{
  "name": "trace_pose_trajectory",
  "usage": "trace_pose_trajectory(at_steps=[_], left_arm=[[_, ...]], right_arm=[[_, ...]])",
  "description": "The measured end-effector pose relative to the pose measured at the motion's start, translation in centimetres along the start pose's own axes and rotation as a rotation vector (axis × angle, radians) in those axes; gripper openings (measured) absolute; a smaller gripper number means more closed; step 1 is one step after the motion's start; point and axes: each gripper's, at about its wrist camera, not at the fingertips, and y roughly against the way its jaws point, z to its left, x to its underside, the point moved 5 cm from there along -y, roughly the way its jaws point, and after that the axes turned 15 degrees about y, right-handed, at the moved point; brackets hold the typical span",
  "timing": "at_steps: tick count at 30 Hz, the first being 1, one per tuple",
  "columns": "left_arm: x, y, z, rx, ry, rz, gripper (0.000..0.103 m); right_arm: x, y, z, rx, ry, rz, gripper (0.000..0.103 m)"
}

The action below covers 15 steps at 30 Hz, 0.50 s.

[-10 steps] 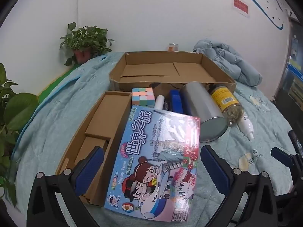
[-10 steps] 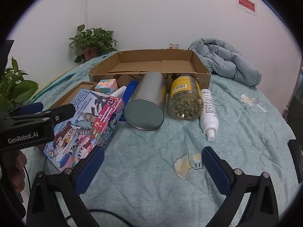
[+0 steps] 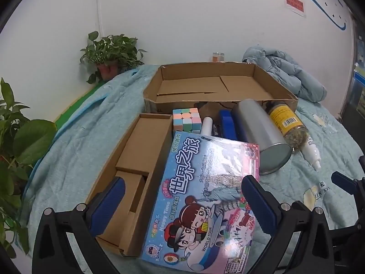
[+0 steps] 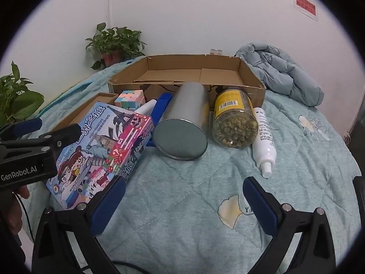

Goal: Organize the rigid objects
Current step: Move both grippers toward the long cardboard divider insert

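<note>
Bedding, a quilted teal blanket (image 4: pixel 205 205), is being used as the work surface, backed by a white wall (image 3: pixel 182 11) with potted plants (image 3: pixel 111 54). Both the left gripper (image 3: pixel 182 203) and right gripper (image 4: pixel 184 203) are being held wide open, empty. The board game box (image 3: pixel 205 196) is being propped against the small carton (image 3: pixel 141 159) near the blanket's left edge, beside the metal can (image 4: pixel 182 125).

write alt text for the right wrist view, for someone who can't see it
The open right gripper hovers over a teal quilt, holding nothing. Ahead lie a metal can, a glass jar and a white spray bottle, all on their sides before an open cardboard box. The left gripper is beside a colourful board game box.
</note>
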Motion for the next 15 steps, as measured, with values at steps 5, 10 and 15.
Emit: trace_pose_trajectory(at_steps=[5, 10, 15], left_arm=[[-0.4, -1.7, -1.5, 0.056, -0.009, 0.032, 0.055], [-1.3, -2.4, -2.2, 0.086, 0.004, -0.002, 0.04], [-2.2, -2.0, -1.8, 0.047, 0.025, -0.096, 0.103]], right_arm=[[-3.5, -7.2, -2.8, -0.026, -0.008, 0.041, 0.091], [-4.0, -8.5, -2.8, -0.015, 0.009, 0.073, 0.02], [-4.4, -9.1, -3.3, -0.01, 0.001, 0.093, 0.06]])
